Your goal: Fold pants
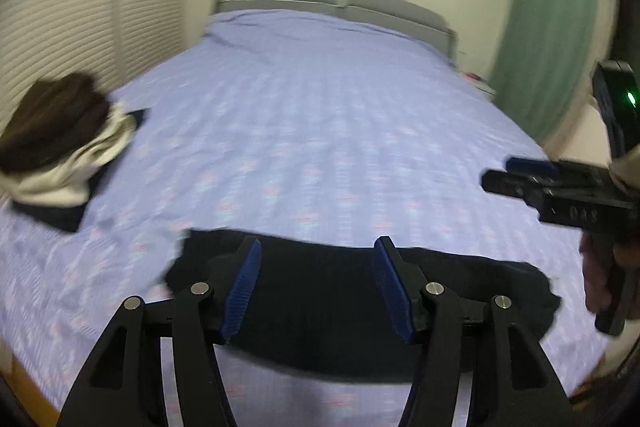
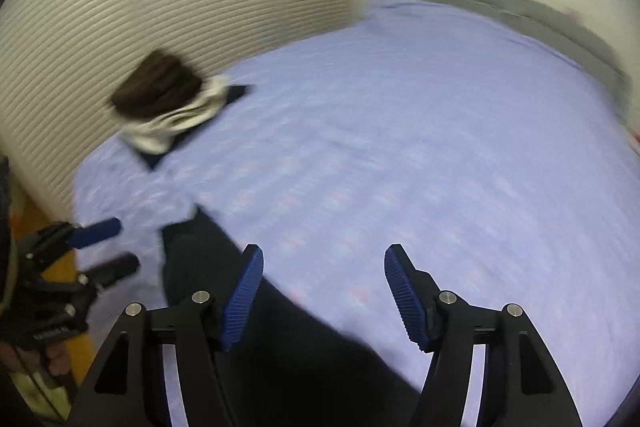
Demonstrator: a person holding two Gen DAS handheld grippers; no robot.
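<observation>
Black pants [image 1: 352, 291] spread flat across near edge of lilac bed sheet [image 1: 320, 131], folded-clothes pile [image 1: 60, 147] well apart at far left. Left gripper [image 1: 316, 287] and right gripper [image 2: 324, 295] above garment, jaws wide, holding nothing. Step probably between folds; next: descend onto a cloth edge, then close.

The left tool [image 1: 316, 279] hangs spread wide above black pants [image 1: 320, 307] lying on the bed [image 1: 320, 127]; the right tool [image 1: 516, 173] hovers nearby, clothes pile [image 1: 60, 147] far off.
</observation>
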